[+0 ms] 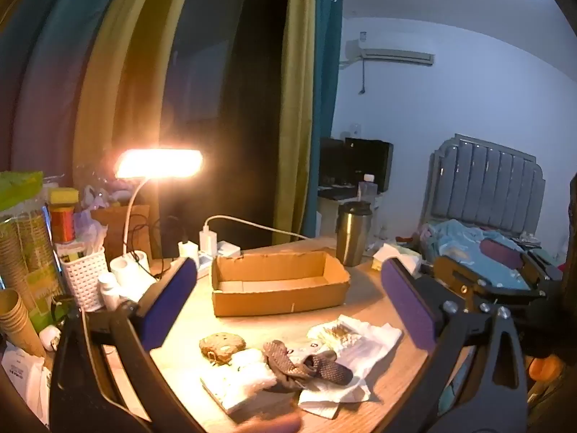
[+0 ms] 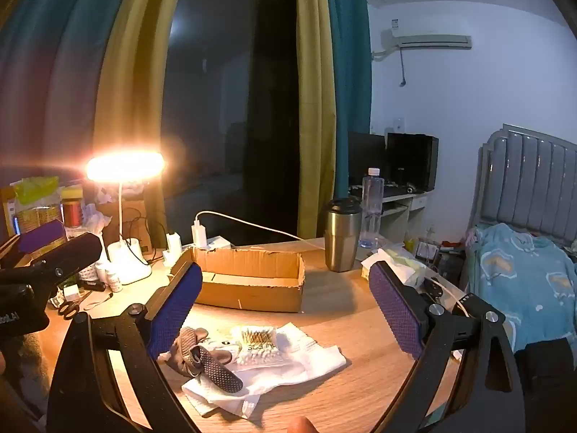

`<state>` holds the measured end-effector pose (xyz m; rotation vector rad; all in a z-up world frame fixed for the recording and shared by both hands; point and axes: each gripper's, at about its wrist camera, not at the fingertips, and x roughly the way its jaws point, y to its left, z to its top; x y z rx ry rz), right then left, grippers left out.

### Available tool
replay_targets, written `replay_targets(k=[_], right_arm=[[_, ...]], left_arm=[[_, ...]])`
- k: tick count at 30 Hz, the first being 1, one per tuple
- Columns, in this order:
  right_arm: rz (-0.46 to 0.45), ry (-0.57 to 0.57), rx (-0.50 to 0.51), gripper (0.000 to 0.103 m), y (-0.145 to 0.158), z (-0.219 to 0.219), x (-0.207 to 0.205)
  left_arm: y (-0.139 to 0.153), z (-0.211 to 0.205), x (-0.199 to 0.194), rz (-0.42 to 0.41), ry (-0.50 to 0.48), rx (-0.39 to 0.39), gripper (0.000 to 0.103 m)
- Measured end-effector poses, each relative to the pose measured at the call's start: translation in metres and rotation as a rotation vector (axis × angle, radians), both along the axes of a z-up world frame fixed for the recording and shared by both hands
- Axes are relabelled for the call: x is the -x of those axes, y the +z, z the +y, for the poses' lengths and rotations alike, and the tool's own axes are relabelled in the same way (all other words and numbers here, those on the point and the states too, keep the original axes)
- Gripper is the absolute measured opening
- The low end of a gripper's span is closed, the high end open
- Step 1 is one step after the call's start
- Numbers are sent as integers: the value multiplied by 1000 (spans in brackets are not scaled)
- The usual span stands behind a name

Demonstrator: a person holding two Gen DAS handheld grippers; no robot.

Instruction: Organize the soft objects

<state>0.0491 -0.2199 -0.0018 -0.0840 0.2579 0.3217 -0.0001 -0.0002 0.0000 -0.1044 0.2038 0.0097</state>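
Note:
An open, empty cardboard box (image 1: 277, 290) stands mid-table; it also shows in the right wrist view (image 2: 249, 281). In front of it lies a pile of soft things: a brown plush piece (image 1: 221, 347), a white padded pack (image 1: 239, 379), a brown knit glove (image 1: 303, 364) (image 2: 202, 355), a white cloth (image 1: 368, 346) (image 2: 288, 364) and a packet of cotton swabs (image 2: 258, 344). My left gripper (image 1: 288, 306) is open and empty above the pile. My right gripper (image 2: 285, 306) is open and empty above the cloth.
A lit desk lamp (image 1: 158, 164) and clutter with a white basket (image 1: 84, 278) fill the table's left. A steel tumbler (image 1: 352, 232) and tissues (image 2: 396, 265) stand at the right, with a water bottle (image 2: 371, 207) behind. Scissors (image 2: 68, 308) lie left. A bed (image 2: 523, 281) is right.

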Motion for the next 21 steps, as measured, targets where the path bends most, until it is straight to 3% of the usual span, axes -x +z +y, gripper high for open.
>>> replay_targets(k=[6,7,21], right_arm=[[3,-1,0,95,-1,0,-1],[1,1,2,95,-1,0,-1],[8,3,1,95,0,-2,-2]], left_arm=[[-9,-7,5,4,5,-34,103],[-3,-2,-1,31,7,3,103],[-4,0,-3,51,-24,-11,103]])
